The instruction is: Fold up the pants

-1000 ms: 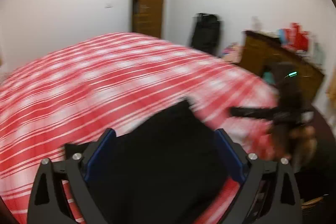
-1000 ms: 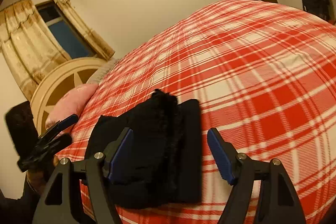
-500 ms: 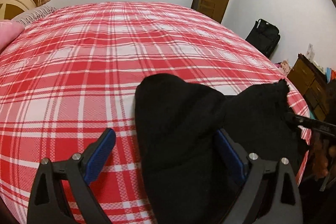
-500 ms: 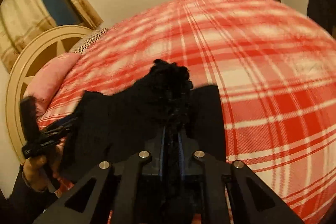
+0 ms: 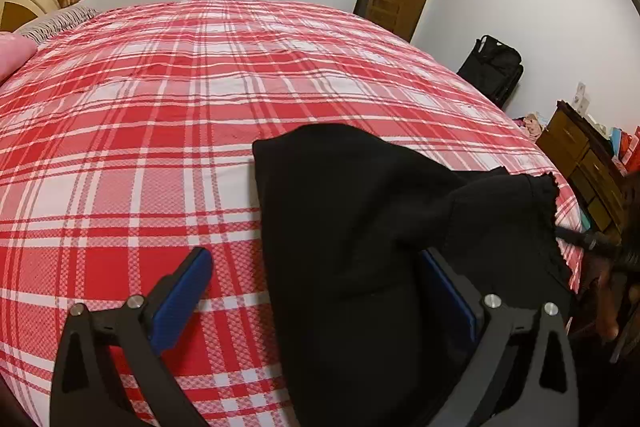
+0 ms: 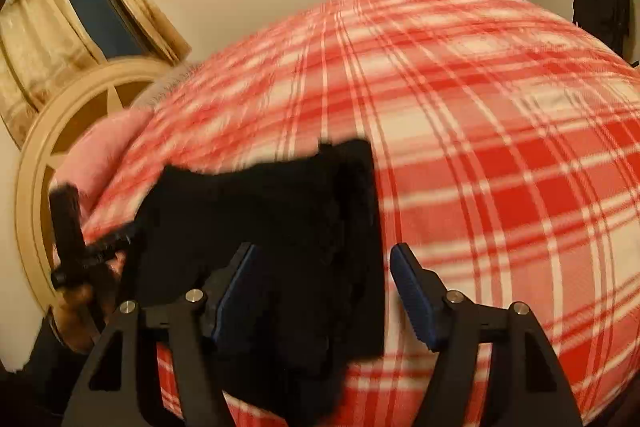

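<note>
Both claws, the left gripper (image 5: 316,291) and right gripper (image 6: 320,291), hang with jaws spread wide and empty over the soft black knitted pants (image 5: 360,227), which lie bunched near the edge of the red-and-white plaid bedspread (image 5: 160,107), probably poised to regrasp.

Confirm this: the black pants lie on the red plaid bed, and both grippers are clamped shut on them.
Not quite. The black pants do lie on the red plaid bed, but both grippers are open: the left gripper in the left wrist view, the right gripper in the right wrist view.
</note>
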